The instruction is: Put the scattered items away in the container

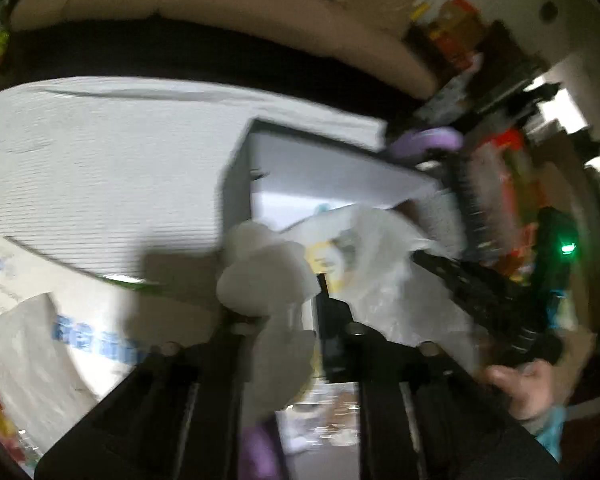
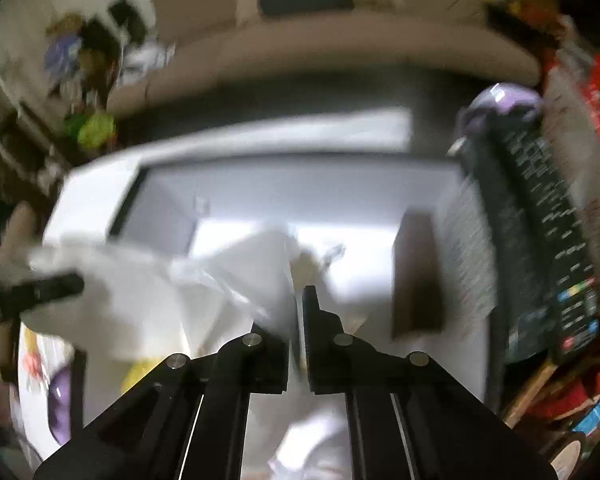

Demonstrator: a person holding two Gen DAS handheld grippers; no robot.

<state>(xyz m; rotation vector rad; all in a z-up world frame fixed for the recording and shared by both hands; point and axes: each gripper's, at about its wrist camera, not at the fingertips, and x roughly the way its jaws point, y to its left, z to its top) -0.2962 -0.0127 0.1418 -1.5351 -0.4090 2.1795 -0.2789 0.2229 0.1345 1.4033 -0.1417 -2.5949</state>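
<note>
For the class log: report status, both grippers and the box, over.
Left gripper shut on white crumpled tissue. Right gripper shut on clear plastic bag. Both over open grey box. Brown block inside; frames blurred.
</note>
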